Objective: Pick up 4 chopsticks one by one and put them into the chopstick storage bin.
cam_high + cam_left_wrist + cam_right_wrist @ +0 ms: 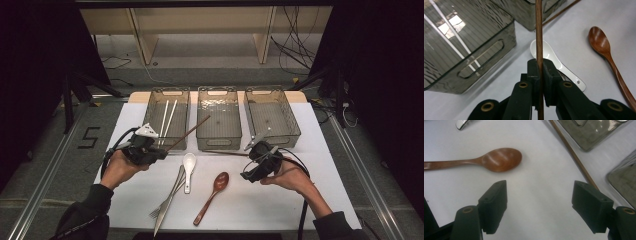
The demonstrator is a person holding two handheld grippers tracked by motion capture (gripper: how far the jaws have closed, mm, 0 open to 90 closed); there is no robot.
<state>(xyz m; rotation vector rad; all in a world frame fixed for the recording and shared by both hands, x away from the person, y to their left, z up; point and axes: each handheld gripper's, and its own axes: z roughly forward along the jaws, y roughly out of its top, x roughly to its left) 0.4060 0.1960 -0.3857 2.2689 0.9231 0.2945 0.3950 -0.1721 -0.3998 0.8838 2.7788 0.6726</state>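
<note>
1. Wooden chopstick (539,32), dark brown, is clamped between the closed jaws of the left gripper (539,65); its shaft runs straight up from the jaws, and in the high view its far end reaches over the gap between the left bin (150,107) and the middle bin (218,141).
2. White chopsticks (166,117), a pair, already lie inside the left bin, beyond and to one side of the left jaws; this part of the sorting appears done.
3. Right gripper (540,202) hovers with its jaws wide apart and nothing between them; bare table (536,195) lies under the gap.
4. Second brown chopstick (574,155) lies on the table just beyond the right-hand jaw, along the front of the bins; judged to be the next thing to collect.
5. Wooden spoon (499,160) rests ahead of the left-hand jaw of the right gripper, untouched.
6. White spoon (554,60) lies directly behind the left gripper's jaws; a fork (167,197) and another metal utensil lie beside it.
7. Middle bin and right bin (272,117) look empty. Judgement: sorting is at an early stage, with most utensils yet to be binned.
</note>
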